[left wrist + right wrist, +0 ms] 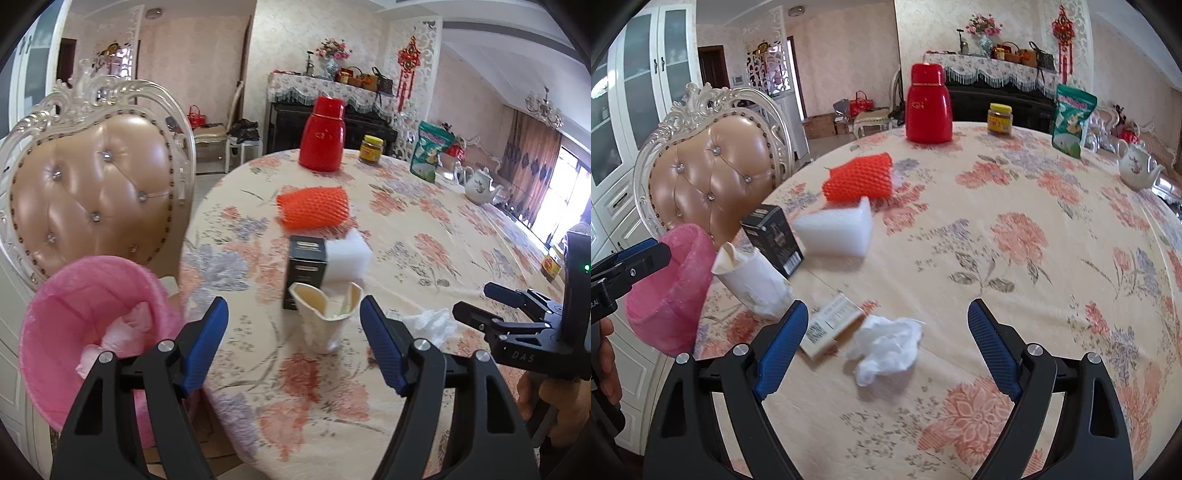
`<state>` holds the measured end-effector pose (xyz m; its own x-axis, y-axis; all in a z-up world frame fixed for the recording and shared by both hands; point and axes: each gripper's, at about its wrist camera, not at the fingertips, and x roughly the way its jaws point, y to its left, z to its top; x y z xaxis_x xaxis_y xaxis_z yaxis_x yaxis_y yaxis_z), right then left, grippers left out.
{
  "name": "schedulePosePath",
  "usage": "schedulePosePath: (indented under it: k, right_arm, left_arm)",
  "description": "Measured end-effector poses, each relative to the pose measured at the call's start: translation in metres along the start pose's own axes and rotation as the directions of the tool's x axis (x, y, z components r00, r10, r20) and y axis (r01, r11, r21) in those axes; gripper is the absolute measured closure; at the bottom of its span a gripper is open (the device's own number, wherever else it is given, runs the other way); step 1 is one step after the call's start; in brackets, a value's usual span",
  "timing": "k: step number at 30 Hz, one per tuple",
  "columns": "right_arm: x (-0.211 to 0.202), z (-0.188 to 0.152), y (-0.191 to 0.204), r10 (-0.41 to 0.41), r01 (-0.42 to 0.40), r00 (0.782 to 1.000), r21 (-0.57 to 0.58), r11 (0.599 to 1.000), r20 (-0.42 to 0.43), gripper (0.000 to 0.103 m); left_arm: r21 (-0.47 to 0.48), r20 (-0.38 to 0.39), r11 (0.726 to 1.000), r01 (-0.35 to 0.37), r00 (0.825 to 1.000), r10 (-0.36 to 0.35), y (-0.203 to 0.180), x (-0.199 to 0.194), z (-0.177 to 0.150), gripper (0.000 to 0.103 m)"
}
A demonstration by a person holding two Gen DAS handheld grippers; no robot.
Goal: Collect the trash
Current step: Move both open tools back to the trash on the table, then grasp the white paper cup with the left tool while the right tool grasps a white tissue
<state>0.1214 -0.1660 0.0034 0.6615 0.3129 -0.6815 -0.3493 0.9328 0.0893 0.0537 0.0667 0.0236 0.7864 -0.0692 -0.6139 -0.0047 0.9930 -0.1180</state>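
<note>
Blue pads line both fingers of the left gripper (293, 325), and the fingers are spread wide apart with nothing between them touching. A squashed white paper cup (325, 317) stands on the table (424, 258) just past them, and it looks to sit in the gap, but it is not pinched. A black box (306, 269) stands right behind the cup. Next to the box is a white foam block (349, 254), and farther back lies an orange foam net (314, 207).

Off the table edge on the left is a pink bin (85, 325) with a pink bag in it and some crumpled stuff inside. It sits in front of a chair (96, 192) with a shiny tan back.

The right gripper (888, 328) has its fingers wide apart too, and it holds nothing. A crumpled white tissue (886, 347) lies on the flowery cloth between them, a bit nearer the left finger. A flat paper box (831, 325) with a square code on it lies touching the tissue.

Far back on the table stand a red flask (929, 107), a jar with a yellow lid (1000, 119), a green bag (1073, 120) and a white teapot (1137, 170)
</note>
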Motion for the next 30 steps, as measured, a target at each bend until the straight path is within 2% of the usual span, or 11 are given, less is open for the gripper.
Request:
schedulePosePath:
  k: [5, 9, 22, 25, 28, 30]
  right_arm:
    - [0.007, -0.008, -0.014, -0.008, 0.008, 1.000, 0.017, 1.000, -0.022, 0.018]
    - [0.011, -0.013, -0.022, -0.011, 0.011, 0.999, 0.025, 1.000, -0.037, 0.018]
    - [0.028, -0.022, -0.024, 0.000, 0.002, 0.996, 0.017, 1.000, -0.094, 0.018]
    - [0.032, -0.023, -0.019, 0.006, -0.005, 0.995, 0.006, 1.000, -0.103, 0.018]
    - [0.035, -0.022, -0.017, 0.005, -0.005, 0.994, 0.003, 1.000, -0.111, 0.018]
    - [0.038, -0.021, -0.015, 0.002, -0.002, 0.993, -0.002, 1.000, -0.115, 0.018]
  left_arm:
    - [0.017, -0.033, 1.000, 0.019, 0.999, -0.019, -0.016, 0.020, -0.001, 0.029]
    - [0.025, -0.062, 0.999, 0.025, 0.998, -0.024, -0.026, 0.040, -0.002, 0.023]
    - [0.014, -0.131, 1.000, 0.022, 0.991, -0.020, -0.034, 0.086, -0.005, 0.023]
    - [0.011, -0.140, 1.000, 0.020, 0.990, -0.018, -0.034, 0.093, -0.006, 0.028]
    - [0.018, -0.157, 1.000, 0.019, 0.987, -0.016, -0.034, 0.099, -0.006, 0.043]
    - [0.021, -0.166, 1.000, 0.020, 0.986, -0.016, -0.034, 0.100, -0.007, 0.057]
